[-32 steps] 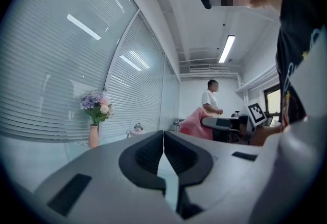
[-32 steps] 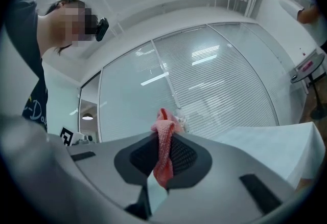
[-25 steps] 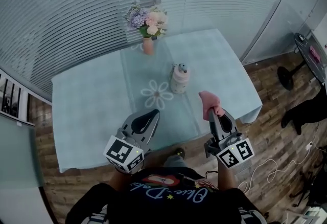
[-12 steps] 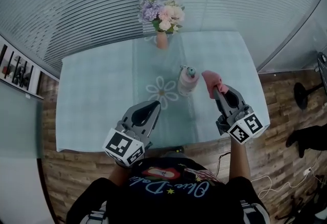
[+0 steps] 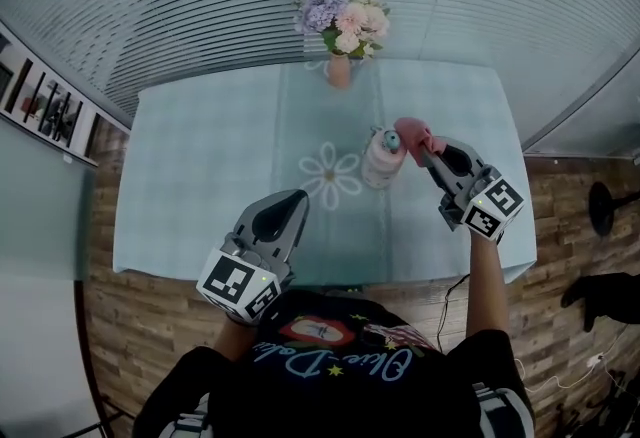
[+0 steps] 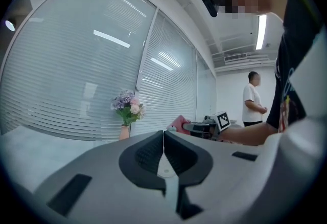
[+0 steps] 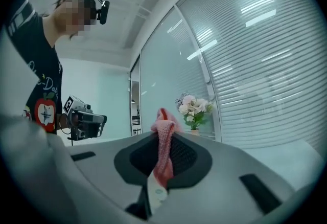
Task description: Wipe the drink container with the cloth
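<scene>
Teal table (image 5: pixel 200 176), pink cloth (image 5: pixel 410 133) now beside bottle (image 5: pixel 380 162) — right gripper (image 5: pixel 426 149) clamping it

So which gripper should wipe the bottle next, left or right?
Probably right. The right gripper is shut on the pink cloth close beside the drink container; the left gripper is shut, empty and farther back.

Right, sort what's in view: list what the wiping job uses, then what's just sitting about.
In use:
drink container
pink cloth, pinched in the right claw

Sitting about:
vase of flowers at the far edge of the table
left claw, shut and empty
person standing in the background
</scene>
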